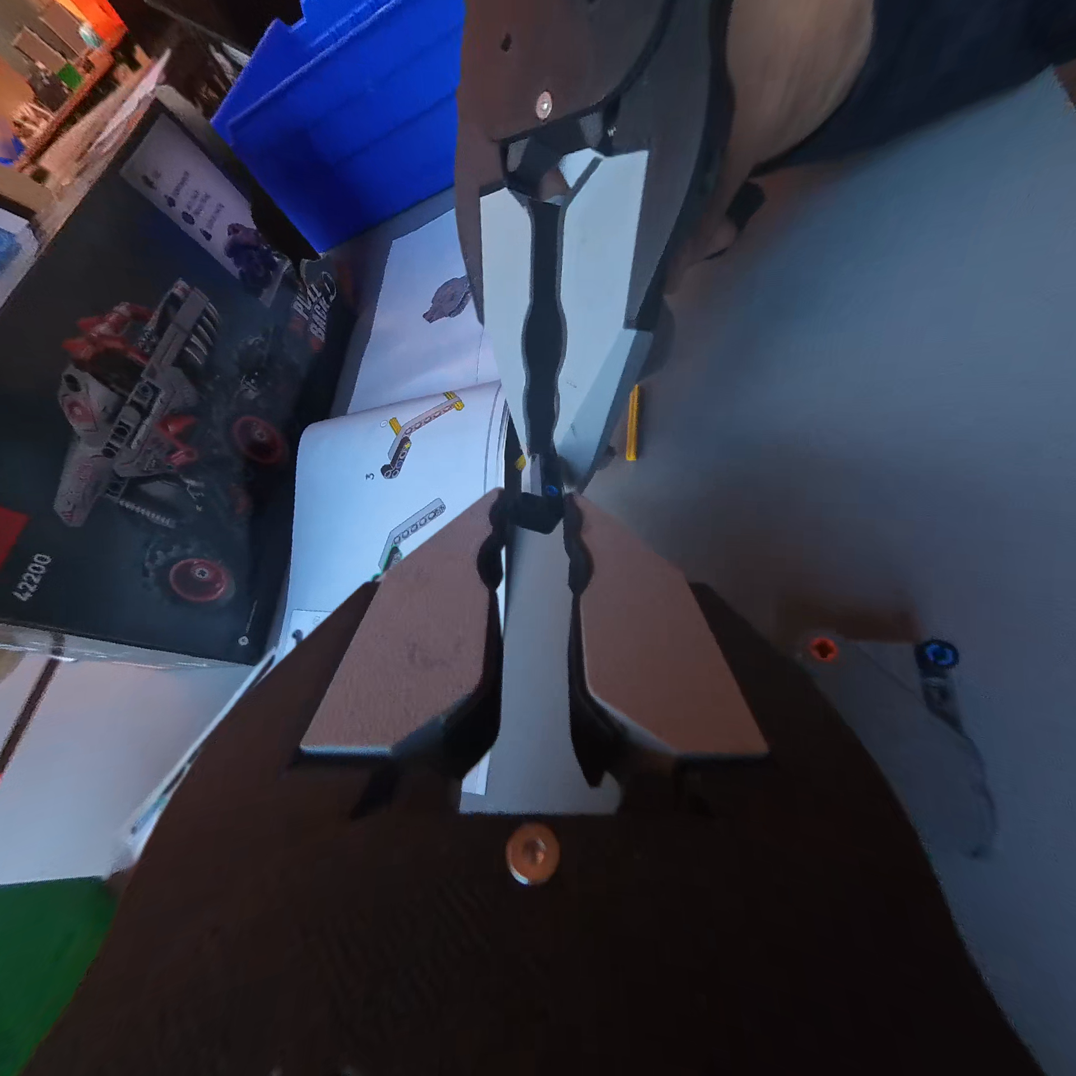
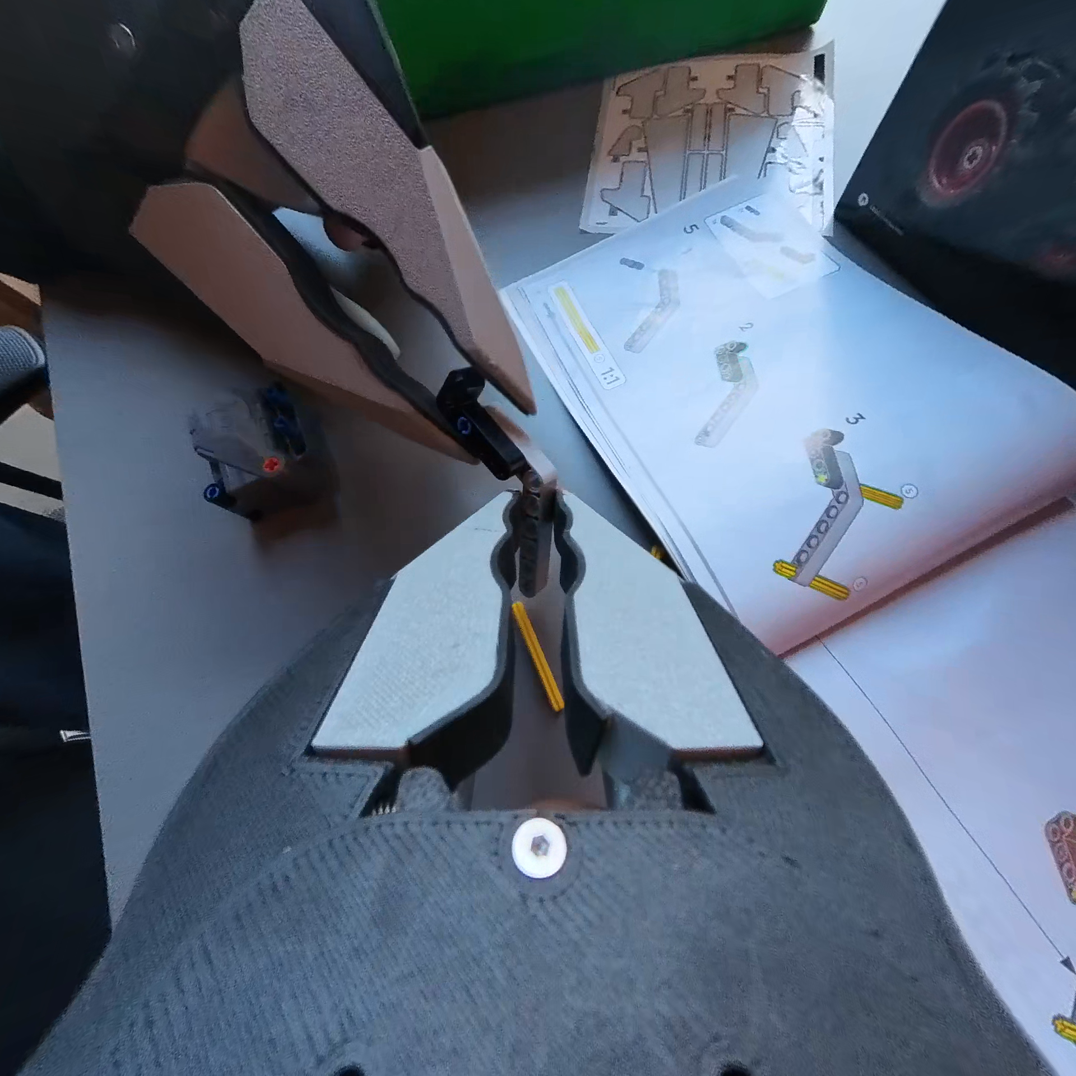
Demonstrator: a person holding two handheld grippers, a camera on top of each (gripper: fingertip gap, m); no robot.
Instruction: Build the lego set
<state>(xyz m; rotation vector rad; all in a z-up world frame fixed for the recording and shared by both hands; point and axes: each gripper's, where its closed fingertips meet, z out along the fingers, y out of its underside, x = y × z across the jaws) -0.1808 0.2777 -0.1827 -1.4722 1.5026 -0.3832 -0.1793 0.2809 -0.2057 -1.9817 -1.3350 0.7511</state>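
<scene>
My left gripper (image 1: 533, 508), with brown pads, is shut on a small black lego connector (image 1: 533, 517) that carries a blue pin. My right gripper (image 2: 533, 508), with pale grey pads, is shut on a grey lego beam (image 2: 533, 550). The two grippers meet tip to tip above the table, and the black connector (image 2: 469, 407) touches the end of the grey beam (image 1: 538, 473). A yellow axle (image 2: 538, 658) lies on the table under my right gripper. It also shows in the left wrist view (image 1: 633, 422).
An open instruction booklet (image 2: 757, 407) lies beside the grippers, with a sticker sheet (image 2: 698, 134) and the dark set box (image 1: 145, 407) beyond it. A grey motor block (image 2: 250, 448) with red and blue pins sits on the table. A blue bin (image 1: 349, 116) and a green box (image 2: 582, 46) stand farther off. Only a small space, under 4 cm, lies between the two pairs of fingers.
</scene>
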